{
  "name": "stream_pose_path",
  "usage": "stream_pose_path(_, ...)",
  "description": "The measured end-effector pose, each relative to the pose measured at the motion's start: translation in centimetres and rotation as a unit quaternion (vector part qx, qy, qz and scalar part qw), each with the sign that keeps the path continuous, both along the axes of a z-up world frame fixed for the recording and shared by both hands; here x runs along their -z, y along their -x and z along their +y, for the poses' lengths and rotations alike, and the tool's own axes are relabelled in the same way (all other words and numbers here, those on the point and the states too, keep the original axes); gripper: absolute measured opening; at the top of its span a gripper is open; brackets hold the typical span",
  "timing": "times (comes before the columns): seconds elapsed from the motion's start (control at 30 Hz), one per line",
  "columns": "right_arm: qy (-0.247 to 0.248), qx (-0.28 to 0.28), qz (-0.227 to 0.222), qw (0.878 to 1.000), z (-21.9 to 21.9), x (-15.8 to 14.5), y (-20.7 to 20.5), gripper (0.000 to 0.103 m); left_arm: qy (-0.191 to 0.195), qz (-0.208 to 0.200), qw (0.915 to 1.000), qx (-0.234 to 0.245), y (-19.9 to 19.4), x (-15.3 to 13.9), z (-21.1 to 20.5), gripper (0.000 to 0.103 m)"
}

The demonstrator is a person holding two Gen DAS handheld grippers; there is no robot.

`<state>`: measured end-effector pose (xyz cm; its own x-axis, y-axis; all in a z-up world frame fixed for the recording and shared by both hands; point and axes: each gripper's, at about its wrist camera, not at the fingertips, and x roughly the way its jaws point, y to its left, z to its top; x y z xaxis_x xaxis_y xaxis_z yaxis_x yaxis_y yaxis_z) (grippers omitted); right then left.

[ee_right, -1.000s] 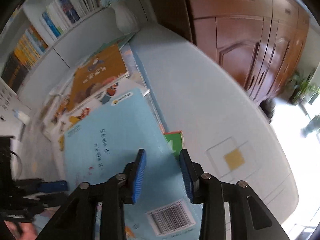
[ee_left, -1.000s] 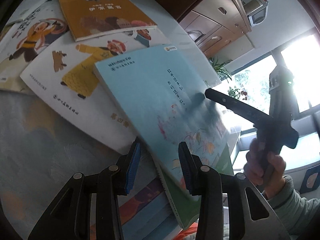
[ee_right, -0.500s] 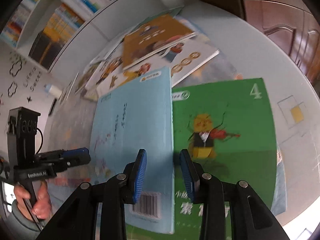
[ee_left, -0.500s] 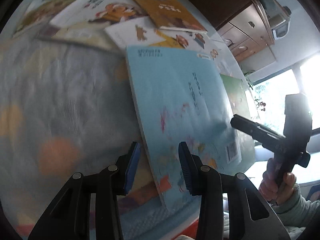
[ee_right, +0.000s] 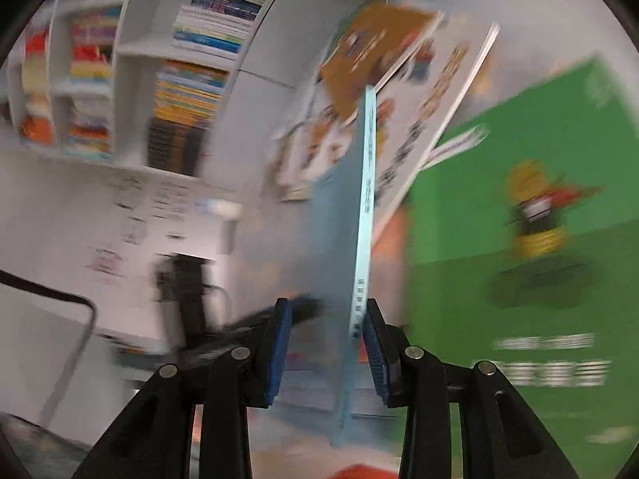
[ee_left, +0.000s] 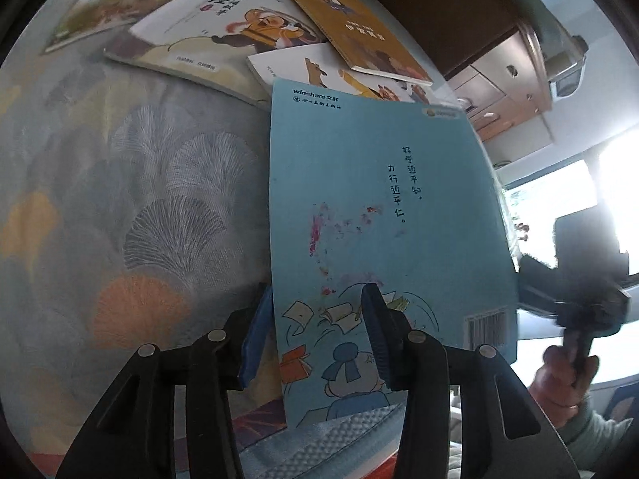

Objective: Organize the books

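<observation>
A: Left wrist view first. The left gripper is spreading its jaws, and the light blue book is lying between them, back cover up, its left edge just beside the left pad. I cannot see either pad pressing on it, so I am reading that grip as released.

B: And where is the book sitting?

A: It is lying over the patterned cloth, its far corner overlapping the white picture book. The orange book is lying behind that. At the right edge a hand is holding the right gripper beside the book's barcode corner.

B: Now the right wrist view?

A: It is blurred. The right gripper is straddling the light blue book, which is showing edge-on, its spine touching the right pad while the left pad is standing clear. So the jaws are parted, not clamped. The green book is lying flat to the right, and a bookshelf is filling the background.
</observation>
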<state>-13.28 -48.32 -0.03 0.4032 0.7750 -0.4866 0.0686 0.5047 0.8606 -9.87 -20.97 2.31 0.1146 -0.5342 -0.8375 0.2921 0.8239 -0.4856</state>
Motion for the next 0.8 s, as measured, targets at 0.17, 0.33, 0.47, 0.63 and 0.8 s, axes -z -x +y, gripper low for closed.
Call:
stream_pose_path(0.17,0.131,-0.005,-0.008,0.991,3.8,-1.3,-1.4,0.019,-0.009,-0.01,0.9999,0.01,0.0,-0.9,0.8,0.041)
stream_pose_path(0.33,0.237,-0.054,-0.065,0.968,9.4,-7.5,-1.9,0.016,-0.018,-0.042,0.9989,-0.009,-0.2,-3.8,5.1,0.041)
stream_pose_path(0.47,0.226,-0.078,-0.085,0.967,14.2,-10.5,-3.0,0.024,-0.012,-0.066,0.9965,-0.05,-1.3,-6.6,10.6,0.041)
stream_pose_path(0.63,0.161,-0.12,-0.108,0.974,21.0,-11.1,-5.1,0.034,-0.023,-0.078,0.9925,-0.092,-1.8,-9.0,18.4,0.041)
stream_pose_path(0.8,0.162,-0.141,-0.087,0.973,25.8,-8.6,-6.3,0.043,-0.053,-0.068,0.9931,-0.079,-2.1,-8.3,21.7,0.042)
